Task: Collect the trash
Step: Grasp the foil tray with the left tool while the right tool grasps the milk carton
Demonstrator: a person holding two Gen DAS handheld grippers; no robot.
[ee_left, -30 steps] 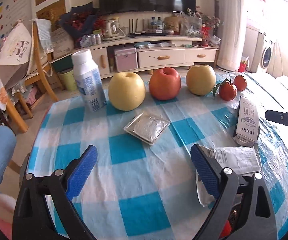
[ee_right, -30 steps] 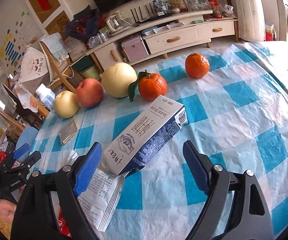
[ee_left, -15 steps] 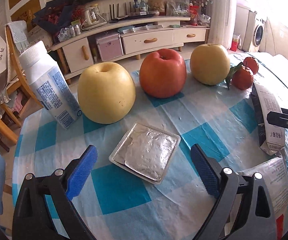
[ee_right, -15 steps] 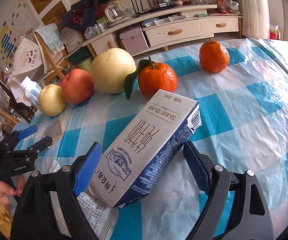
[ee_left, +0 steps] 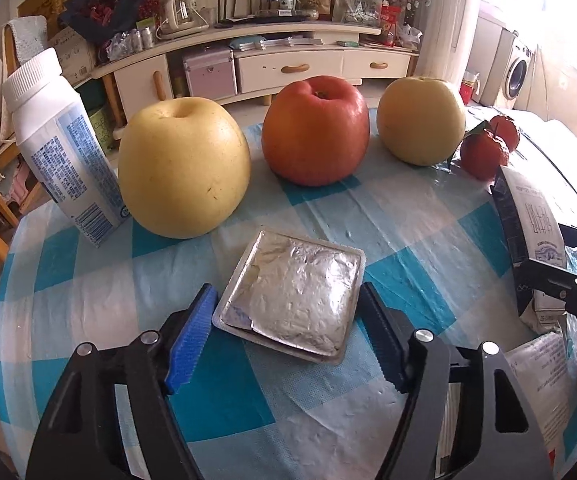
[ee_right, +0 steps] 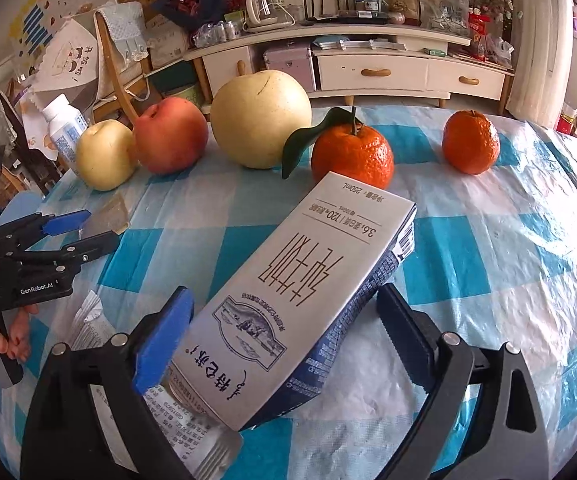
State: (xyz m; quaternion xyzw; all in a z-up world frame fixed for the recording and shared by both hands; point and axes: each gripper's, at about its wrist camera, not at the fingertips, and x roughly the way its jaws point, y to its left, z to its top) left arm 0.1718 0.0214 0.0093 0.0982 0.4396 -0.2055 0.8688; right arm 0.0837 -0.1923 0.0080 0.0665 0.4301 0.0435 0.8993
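A flat foil-lidded tray (ee_left: pixel 292 296) lies on the blue checked tablecloth (ee_left: pixel 408 216). My left gripper (ee_left: pixel 288 340) is open, its blue pads on either side of the tray's near end, not touching it. A milk carton (ee_right: pixel 304 288) lies on its side, resting on a white printed wrapper (ee_right: pixel 192 432). My right gripper (ee_right: pixel 284 336) is open around the carton's near end. The carton (ee_left: pixel 532 236) and wrapper (ee_left: pixel 544 376) also show at right in the left wrist view.
A white plastic bottle (ee_left: pixel 60 148) stands at the far left. A yellow pear (ee_left: pixel 184 168), a red apple (ee_left: pixel 316 128), another pear (ee_left: pixel 420 120) and two tangerines (ee_right: pixel 352 156) (ee_right: pixel 470 142) line the far side. A TV cabinet (ee_left: pixel 296 64) stands beyond the table.
Both grippers have moved forward. The left now straddles the foil tray and its jaws have narrowed; the right now straddles the carton.
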